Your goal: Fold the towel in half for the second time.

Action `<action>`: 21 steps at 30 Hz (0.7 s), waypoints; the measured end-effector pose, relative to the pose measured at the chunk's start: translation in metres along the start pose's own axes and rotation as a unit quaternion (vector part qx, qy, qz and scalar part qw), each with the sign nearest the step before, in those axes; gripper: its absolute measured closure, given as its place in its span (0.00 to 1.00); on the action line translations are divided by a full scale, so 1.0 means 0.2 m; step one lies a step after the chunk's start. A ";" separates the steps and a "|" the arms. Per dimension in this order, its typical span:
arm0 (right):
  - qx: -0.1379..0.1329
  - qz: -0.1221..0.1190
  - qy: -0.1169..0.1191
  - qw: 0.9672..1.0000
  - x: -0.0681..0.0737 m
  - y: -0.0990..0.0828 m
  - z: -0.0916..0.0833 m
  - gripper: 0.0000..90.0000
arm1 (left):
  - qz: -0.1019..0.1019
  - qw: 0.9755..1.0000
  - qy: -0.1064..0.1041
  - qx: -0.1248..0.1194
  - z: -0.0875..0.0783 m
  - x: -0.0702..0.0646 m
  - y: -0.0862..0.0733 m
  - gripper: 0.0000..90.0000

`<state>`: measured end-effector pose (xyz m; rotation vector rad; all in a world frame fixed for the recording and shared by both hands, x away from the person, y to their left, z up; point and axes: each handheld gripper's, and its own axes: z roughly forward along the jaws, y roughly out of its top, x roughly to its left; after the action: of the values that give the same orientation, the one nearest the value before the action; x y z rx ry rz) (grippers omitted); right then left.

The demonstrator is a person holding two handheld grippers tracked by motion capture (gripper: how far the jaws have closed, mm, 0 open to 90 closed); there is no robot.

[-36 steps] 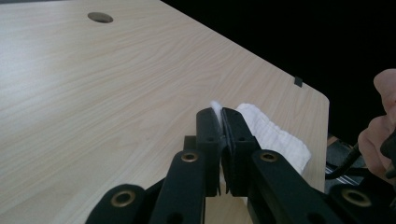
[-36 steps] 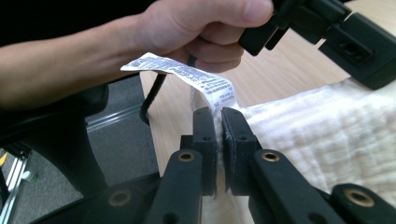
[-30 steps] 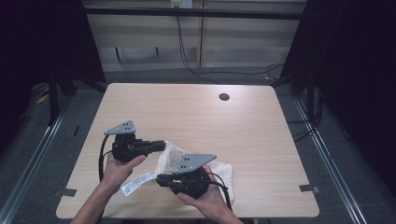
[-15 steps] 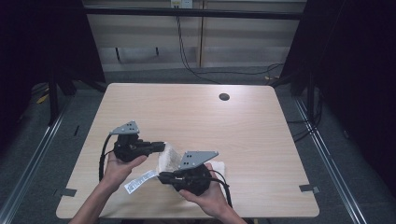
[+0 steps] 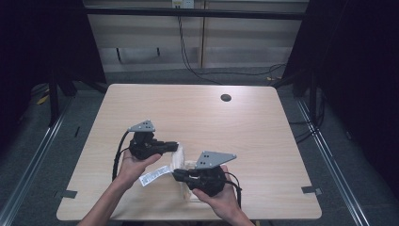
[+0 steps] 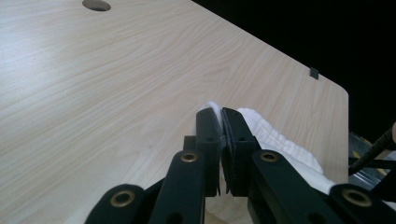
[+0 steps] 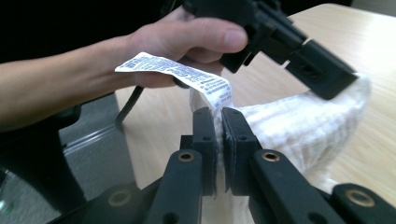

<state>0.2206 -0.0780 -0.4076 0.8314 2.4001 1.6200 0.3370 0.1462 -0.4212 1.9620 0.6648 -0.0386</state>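
A white cloth [image 5: 181, 162] with a printed care label [image 5: 154, 175] hangs between my two grippers near the table's front edge. My left gripper [image 5: 175, 146] is shut on one corner of the cloth [image 6: 261, 133], the jaws pinching the fabric edge. My right gripper [image 5: 178, 176] is shut on the corner of the cloth [image 7: 299, 128] beside the label [image 7: 182, 72], which sticks out to the left above its jaws. In the right gripper view the left gripper [image 7: 327, 77] holds the far corner, higher up, in the person's hand [image 7: 187, 44].
The wooden table [image 5: 197, 117] stretches bare behind the cloth, with a round cable hole [image 5: 226, 98] near its far edge. Dark floor and metal rails run along both sides. A cable trails from each gripper.
Both grippers have drifted toward the table's front edge and slightly down, carrying the cloth with them. The grips look unchanged.
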 end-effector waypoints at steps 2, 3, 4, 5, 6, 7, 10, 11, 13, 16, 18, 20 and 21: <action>-0.003 0.002 -0.009 1.000 -0.01 -0.01 -0.01 0.95 | 0.000 1.000 -0.001 0.002 0.03 0.00 0.01 0.96; -0.003 0.000 -0.018 1.000 -0.01 -0.02 -0.02 0.95 | -0.002 1.000 -0.001 0.003 0.05 0.00 0.02 0.96; -0.003 -0.004 -0.026 1.000 -0.01 -0.03 -0.02 0.95 | -0.002 1.000 -0.001 0.005 0.06 0.00 0.02 0.96; 0.000 -0.011 -0.038 0.999 0.00 -0.04 -0.02 0.95 | -0.001 1.000 -0.002 0.007 0.08 0.00 0.02 0.96; 0.002 -0.014 -0.046 0.999 0.00 -0.04 -0.03 0.95 | -0.001 1.000 -0.004 0.009 0.10 0.00 0.02 0.96; 0.002 -0.010 -0.045 0.999 -0.01 -0.05 -0.03 0.95 | -0.001 1.000 -0.004 0.011 0.12 0.00 0.02 0.96; 0.002 -0.003 -0.053 0.999 -0.02 -0.08 -0.04 0.95 | -0.004 1.000 -0.007 0.015 0.17 -0.02 0.02 0.96; 0.001 -0.003 -0.057 0.998 -0.02 -0.08 -0.05 0.95 | 0.000 1.000 -0.008 0.018 0.18 -0.02 0.02 0.96; 0.001 -0.010 -0.067 0.998 -0.02 -0.10 -0.07 0.94 | 0.003 1.000 -0.008 0.026 0.20 -0.04 0.01 0.96; 0.006 -0.009 -0.080 0.997 -0.01 -0.14 -0.12 0.94 | 0.006 0.999 -0.015 0.032 0.22 -0.06 0.00 0.96; 0.006 -0.005 -0.087 0.996 -0.01 -0.16 -0.14 0.94 | 0.010 0.999 -0.018 0.038 0.24 -0.07 0.00 0.96; 0.007 -0.003 -0.091 0.996 -0.01 -0.18 -0.16 0.94 | 0.013 0.999 -0.021 0.042 0.26 -0.08 -0.01 0.96; 0.008 -0.001 -0.094 0.996 -0.01 -0.19 -0.17 0.94 | 0.014 0.999 -0.023 0.046 0.27 -0.09 -0.01 0.96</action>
<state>0.1944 -0.1164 -0.4275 0.9377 2.2858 1.4526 0.3353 0.0935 -0.4432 2.0515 0.6145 -0.0982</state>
